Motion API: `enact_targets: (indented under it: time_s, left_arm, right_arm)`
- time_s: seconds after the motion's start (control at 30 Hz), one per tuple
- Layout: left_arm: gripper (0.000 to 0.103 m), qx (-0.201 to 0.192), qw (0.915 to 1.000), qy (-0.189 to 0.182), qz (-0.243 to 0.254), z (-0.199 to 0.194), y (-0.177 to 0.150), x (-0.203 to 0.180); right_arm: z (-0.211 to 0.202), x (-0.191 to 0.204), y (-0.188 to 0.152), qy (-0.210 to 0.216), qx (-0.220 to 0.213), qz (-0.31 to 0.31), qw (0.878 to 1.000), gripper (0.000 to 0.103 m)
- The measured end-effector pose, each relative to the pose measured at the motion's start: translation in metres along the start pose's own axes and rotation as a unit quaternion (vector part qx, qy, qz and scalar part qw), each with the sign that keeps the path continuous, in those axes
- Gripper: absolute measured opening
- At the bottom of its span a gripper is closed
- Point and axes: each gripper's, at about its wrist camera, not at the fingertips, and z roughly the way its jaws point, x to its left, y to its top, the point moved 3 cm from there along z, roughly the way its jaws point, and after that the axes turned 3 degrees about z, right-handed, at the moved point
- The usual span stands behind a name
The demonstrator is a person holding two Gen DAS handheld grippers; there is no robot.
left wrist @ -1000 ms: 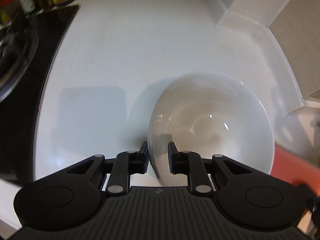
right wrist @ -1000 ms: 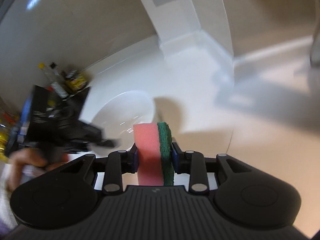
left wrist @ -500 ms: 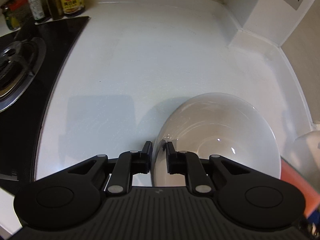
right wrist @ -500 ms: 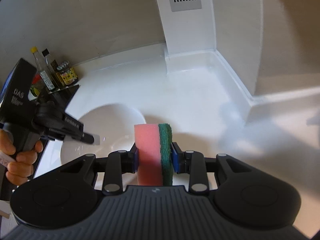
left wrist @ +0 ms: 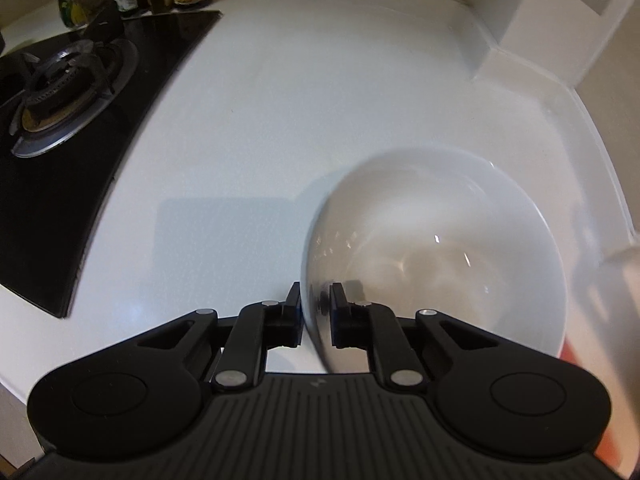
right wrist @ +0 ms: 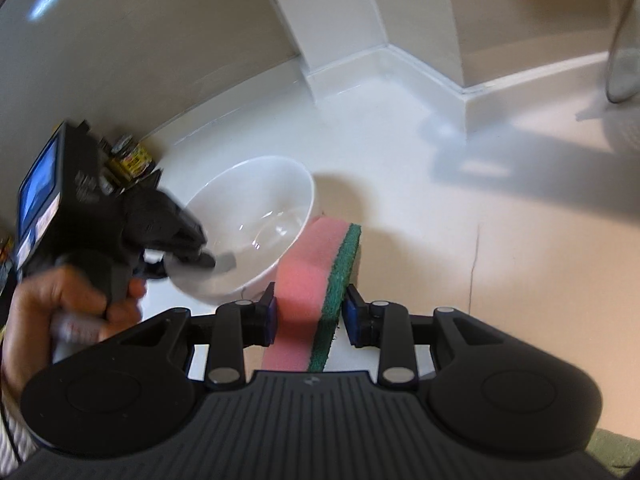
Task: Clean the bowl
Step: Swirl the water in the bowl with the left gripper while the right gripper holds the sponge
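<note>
the white countertop (left wrist: pixel 280 128) carries the stove (left wrist: pixel 72 92) at its left. the white bowl (left wrist: pixel 440 264) sits tilted, its rim pinched by the left gripper (left wrist: pixel 315 300), whose jaws just narrowed. the right gripper (right wrist: pixel 310 300) clamps the pink-green sponge (right wrist: pixel 316 280) just beside the bowl.

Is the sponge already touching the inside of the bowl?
No, the sponge, clamped in the right gripper, sits outside the white bowl, beside its wall.

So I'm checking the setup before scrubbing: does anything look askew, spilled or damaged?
The white bowl sits tilted rather than flat, its rim pinched by the left gripper. A thin dark line, perhaps a crack, runs across the countertop. No spill shows.
</note>
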Motion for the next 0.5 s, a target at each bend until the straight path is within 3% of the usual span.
enact_targets:
  time_s: [0.17, 0.27, 0.5]
  left_arm:
    - [0.015, 0.005, 0.9999, -0.001, -0.015, -0.001, -0.002, -0.002]
    - [0.013, -0.001, 0.9998, 0.006, -0.021, -0.001, -0.001, 0.000]
    - [0.014, -0.009, 0.9995, 0.013, -0.028, -0.002, -0.001, 0.000]
  right_arm:
    - [0.010, 0.010, 0.015, -0.027, -0.020, -0.055, 0.998, 0.028]
    - [0.007, 0.022, 0.008, -0.047, -0.027, -0.094, 0.994, 0.029]
    - [-0.020, 0.028, -0.020, -0.032, 0.002, -0.087, 0.996, 0.029]
